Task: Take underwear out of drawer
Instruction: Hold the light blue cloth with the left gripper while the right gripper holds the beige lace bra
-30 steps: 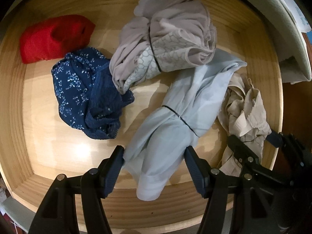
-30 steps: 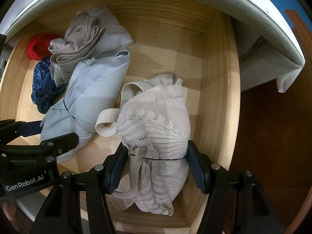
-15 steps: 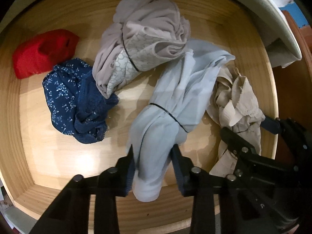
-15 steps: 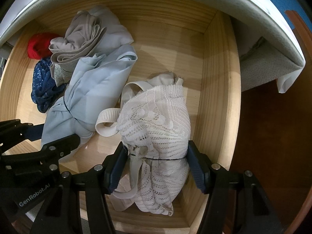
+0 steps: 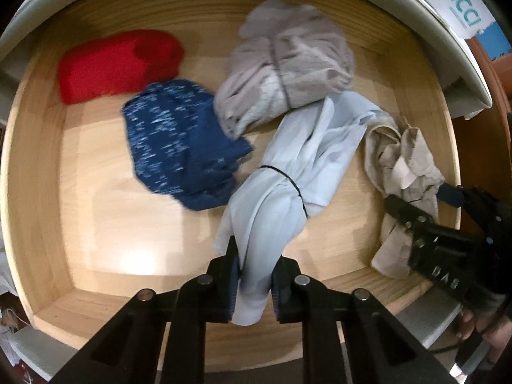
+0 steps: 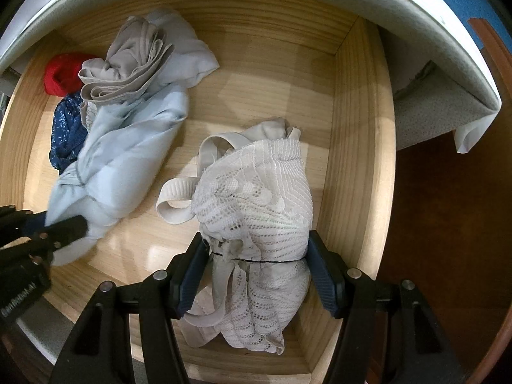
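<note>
The drawer (image 5: 48,172) fills both views, its wooden floor bare at lower left of the left wrist frame. Five bundles are seen in it there. The pale blue bundle (image 5: 288,172), tied round its middle by a thin black band, runs from centre right down to bottom centre. The grey bundle (image 5: 288,64) lies at upper centre, touching the blue bundle's upper end. The navy bundle (image 5: 179,140) sits left of centre, the red one (image 5: 118,64) at upper left, just touching it. The beige lace bundle (image 6: 252,211) is seen at lower centre of the right wrist frame, near the drawer's right wall.

A change is shown at the left gripper (image 5: 254,284): a second ago its jaws stood wide on either side of the blue bundle's lower end; they have just been closing, and that end is now pinched narrowly between them. The cloth is drawn taut toward the pads, and the other bundles are smeared by motion, so a lift is judged to have begun. The blue bundle's upper part is not yet shown clear of the floor.

The right gripper (image 6: 256,272) is unchanged: its jaws are held at a middling width, pressed on both flanks of the lace bundle at its black band.

Two pieces are thus judged gripped, none yet out; three are left untouched
</note>
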Demonstrator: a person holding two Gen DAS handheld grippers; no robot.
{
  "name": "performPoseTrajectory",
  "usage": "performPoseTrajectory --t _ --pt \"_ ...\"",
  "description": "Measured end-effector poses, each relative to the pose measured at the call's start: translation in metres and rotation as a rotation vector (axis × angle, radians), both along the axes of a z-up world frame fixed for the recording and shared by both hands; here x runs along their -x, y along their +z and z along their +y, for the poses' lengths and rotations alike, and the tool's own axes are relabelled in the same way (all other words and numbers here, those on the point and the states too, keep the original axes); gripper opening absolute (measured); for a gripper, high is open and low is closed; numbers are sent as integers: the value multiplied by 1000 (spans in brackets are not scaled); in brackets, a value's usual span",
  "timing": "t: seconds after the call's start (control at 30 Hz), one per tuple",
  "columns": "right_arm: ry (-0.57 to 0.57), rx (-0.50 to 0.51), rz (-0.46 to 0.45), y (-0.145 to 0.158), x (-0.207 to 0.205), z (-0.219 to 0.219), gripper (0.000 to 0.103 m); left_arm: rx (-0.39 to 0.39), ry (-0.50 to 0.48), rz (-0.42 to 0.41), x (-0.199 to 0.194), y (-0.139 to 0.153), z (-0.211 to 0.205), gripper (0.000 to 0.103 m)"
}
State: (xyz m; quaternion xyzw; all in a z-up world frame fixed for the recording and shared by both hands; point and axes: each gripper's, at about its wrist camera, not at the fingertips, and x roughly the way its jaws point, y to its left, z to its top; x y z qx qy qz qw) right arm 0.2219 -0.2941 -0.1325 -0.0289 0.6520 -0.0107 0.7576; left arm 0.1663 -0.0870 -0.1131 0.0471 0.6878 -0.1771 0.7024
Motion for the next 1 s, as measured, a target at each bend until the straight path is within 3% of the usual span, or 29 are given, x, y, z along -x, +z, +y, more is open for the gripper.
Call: performPoseTrajectory --t 0.27,0.37,0.5,0.57,0.77,0.87,1.0 --pt "0 1 0 0 0 0 60 -47 13 -11 3 2 34 16" --pt "0 1 0 0 0 0 60 -53 -14 -15 6 5 27 16" --pt "0 1 0 0 0 -1 60 -24 -34 -26 12 10 20 26" --pt "1 1 0 0 0 -1 60 -23 -56 -38 13 16 14 37" --pt "1 2 1 0 0 -1 60 -6 -111 -66 11 35 3 57" --pt "1 3 1 0 0 -1 60 -18 -126 -75 5 38 -2 59" --pt "1 2 1 0 0 -1 60 -53 -140 -62 -4 18 -18 59"
